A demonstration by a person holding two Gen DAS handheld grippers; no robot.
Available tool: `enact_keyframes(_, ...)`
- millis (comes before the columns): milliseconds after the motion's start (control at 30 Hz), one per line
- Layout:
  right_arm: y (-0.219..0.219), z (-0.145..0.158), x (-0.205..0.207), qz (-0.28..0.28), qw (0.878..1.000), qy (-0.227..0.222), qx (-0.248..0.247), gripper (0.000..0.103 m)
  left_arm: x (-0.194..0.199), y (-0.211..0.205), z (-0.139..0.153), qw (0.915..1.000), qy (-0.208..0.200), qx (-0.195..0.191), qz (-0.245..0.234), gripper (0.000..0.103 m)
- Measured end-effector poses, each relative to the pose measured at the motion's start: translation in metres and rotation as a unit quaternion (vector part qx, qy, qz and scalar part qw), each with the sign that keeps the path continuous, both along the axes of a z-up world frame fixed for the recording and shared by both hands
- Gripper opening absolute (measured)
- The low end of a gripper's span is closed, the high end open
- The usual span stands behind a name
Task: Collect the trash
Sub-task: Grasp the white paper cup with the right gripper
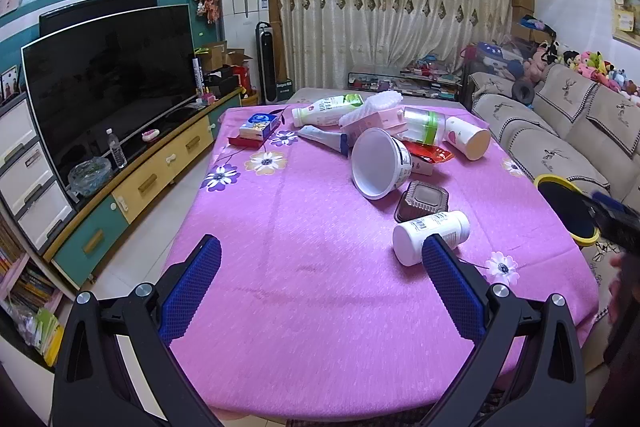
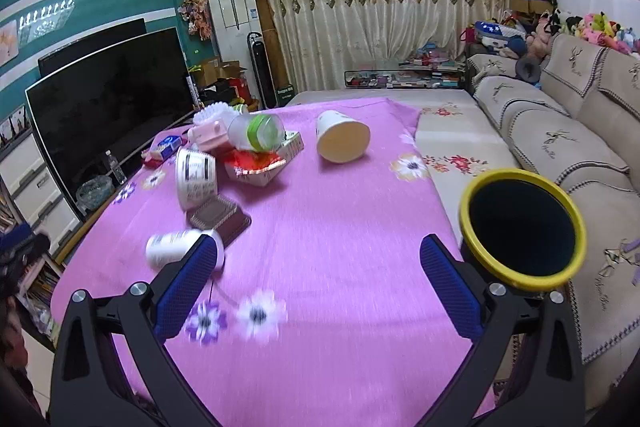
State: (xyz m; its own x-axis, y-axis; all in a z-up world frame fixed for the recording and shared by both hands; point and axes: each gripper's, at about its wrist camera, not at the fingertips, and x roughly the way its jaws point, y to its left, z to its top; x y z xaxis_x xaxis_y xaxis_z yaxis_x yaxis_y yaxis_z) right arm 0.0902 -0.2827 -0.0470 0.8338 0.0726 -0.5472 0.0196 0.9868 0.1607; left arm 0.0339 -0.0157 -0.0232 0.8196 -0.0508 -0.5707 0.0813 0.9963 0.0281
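Trash lies on a pink flowered tablecloth [image 1: 304,227]. A white pill bottle [image 1: 430,233] lies on its side nearest, just beyond my left gripper's right fingertip; in the right wrist view it [image 2: 176,247] is beside the left fingertip. Behind it are a brown plastic tray [image 1: 422,203], a white tub [image 1: 380,163], a paper cup [image 1: 468,137], a clear jar with green band [image 1: 426,125] and a milk bottle [image 1: 326,109]. A black bin with yellow rim [image 2: 520,227] stands off the table's right edge. My left gripper [image 1: 320,259] and right gripper [image 2: 316,255] are open and empty.
A TV [image 1: 112,79] on a low cabinet runs along the left. A beige sofa [image 1: 560,131] with plush toys lines the right side, close to the bin. A blue box [image 1: 260,125] on a red packet lies at the table's far left.
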Motion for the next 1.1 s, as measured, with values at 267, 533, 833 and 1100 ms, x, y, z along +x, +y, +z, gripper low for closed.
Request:
enact_keyframes(267, -0.005, 0.001, 0.075, 0.001, 1.0, 0.002, -0.007, 0.078, 0.023, -0.01, -0.009, 0.9998, 0.007, 0.006, -0.016, 0.099)
enact_keyframes(533, -0.007, -0.014, 0.164, 0.017, 0.999, 0.039, 0.017, 0.048, 0.041, -0.019, -0.017, 0.9995, 0.014, 0.009, -0.028, 0.099)
enact_keyframes(833, -0.004, -0.041, 0.233, 0.011, 0.997, 0.082, 0.006, 0.039, 0.054, -0.019, -0.024, 0.9994, 0.021, 0.008, -0.027, 0.099)
enact_keyframes(1100, 0.001, -0.05, 0.263, 0.025, 0.995, 0.097, 0.004, 0.017, 0.062, -0.017, -0.032, 0.9991, 0.032, 0.003, -0.029, 0.099)
